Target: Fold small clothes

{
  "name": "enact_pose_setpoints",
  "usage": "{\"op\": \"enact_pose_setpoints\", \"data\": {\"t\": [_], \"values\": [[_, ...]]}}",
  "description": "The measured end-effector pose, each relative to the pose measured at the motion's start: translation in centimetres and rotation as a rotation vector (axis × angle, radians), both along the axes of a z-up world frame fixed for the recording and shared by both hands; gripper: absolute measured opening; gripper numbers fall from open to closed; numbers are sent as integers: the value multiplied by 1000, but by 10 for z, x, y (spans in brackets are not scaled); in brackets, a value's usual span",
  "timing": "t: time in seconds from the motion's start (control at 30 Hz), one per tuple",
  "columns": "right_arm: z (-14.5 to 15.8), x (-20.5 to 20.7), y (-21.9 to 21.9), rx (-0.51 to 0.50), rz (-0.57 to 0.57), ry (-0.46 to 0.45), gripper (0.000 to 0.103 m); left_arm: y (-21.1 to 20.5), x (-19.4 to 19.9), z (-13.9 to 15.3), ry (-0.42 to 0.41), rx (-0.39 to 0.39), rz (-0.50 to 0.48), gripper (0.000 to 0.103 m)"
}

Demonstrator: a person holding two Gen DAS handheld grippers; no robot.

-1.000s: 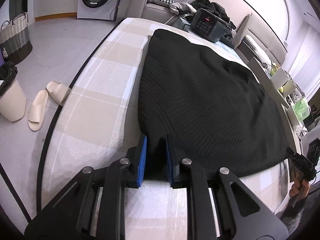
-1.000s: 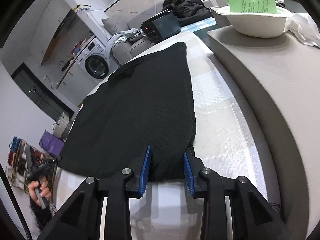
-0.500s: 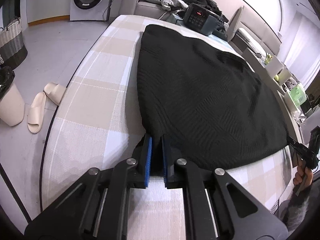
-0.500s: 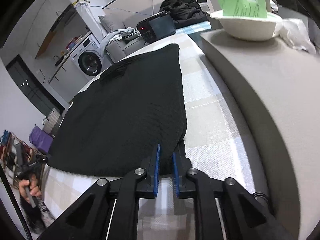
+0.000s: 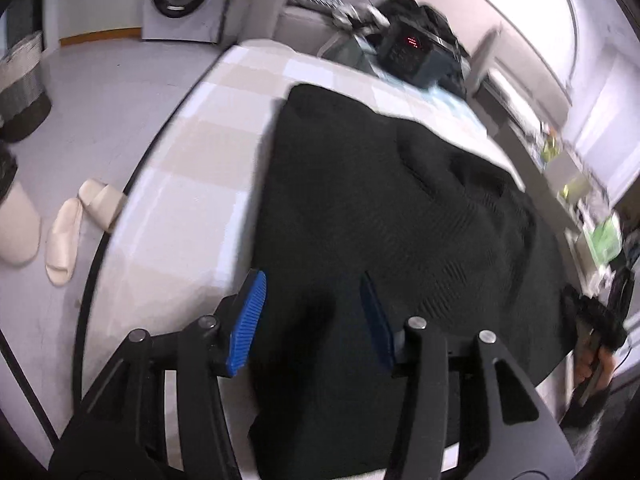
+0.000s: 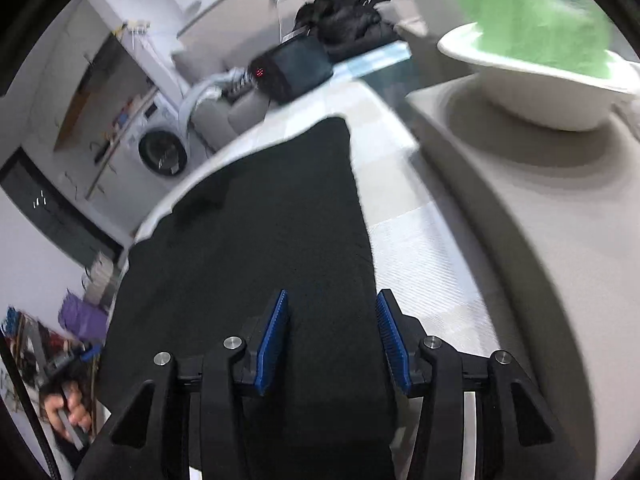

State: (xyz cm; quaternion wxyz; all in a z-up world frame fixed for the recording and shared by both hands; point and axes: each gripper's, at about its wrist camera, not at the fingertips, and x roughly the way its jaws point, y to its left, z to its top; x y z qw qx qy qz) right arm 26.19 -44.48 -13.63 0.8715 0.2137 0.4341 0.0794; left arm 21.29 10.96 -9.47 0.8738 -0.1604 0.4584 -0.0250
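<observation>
A black knitted garment lies spread on a checked beige-and-white bed cover; it also shows in the right wrist view. My left gripper is open, its blue pads standing apart over the garment's near left part. My right gripper is open too, its blue pads apart over the garment's near right edge. Neither holds the cloth. Both views are blurred by motion.
A black device with a red display sits at the bed's far end. A white bowl with green packaging stands on a beige ledge right of the bed. Slippers, a basket and a washing machine are on the left.
Both grippers were shut on the garment's near corners half a second ago; now both are open and have moved forward over the cloth, which reaches nearer under the fingers.
</observation>
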Motion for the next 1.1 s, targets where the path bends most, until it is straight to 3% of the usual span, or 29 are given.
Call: {"op": "enact_pose_setpoints", "data": {"t": [0.07,0.13,0.23,0.33,0.4,0.5,0.63,0.67,0.7,0.73,0.8,0.9,0.97,1.03,1.1], "values": [[-1,8,5,-26,17,0,44,-7,15,-5,14,26,-12,45],[0,13,7,-49,25,2,31,-11,24,-8,15,14,-23,25],[6,11,9,-73,26,-46,10,-16,26,-7,-11,34,-37,8],[15,1,10,-109,52,-96,7,-15,22,-3,-47,70,-49,6],[11,0,12,-212,45,-52,7,-9,21,-9,-20,104,-28,6],[4,4,9,-271,3,6,11,0,21,-18,49,175,22,6],[20,-5,10,-285,-46,-65,18,5,13,-4,-5,163,42,7],[26,-9,12,-283,-56,-96,27,2,12,1,-20,165,41,8],[32,-11,15,-266,-54,-124,40,-2,13,6,-34,166,33,17],[37,-11,20,-249,-39,-139,44,-10,16,10,-49,162,15,27],[44,-5,41,-229,37,-153,44,-29,24,16,-73,144,-36,38],[44,10,77,-264,129,-150,44,-69,45,16,-59,120,-149,39],[39,25,98,-269,170,-133,47,-99,62,12,-56,107,-222,45],[35,40,116,-241,209,-126,50,-122,77,8,-44,104,-280,65],[28,59,131,-239,242,-104,51,-140,92,-1,-22,117,-328,72]]}}
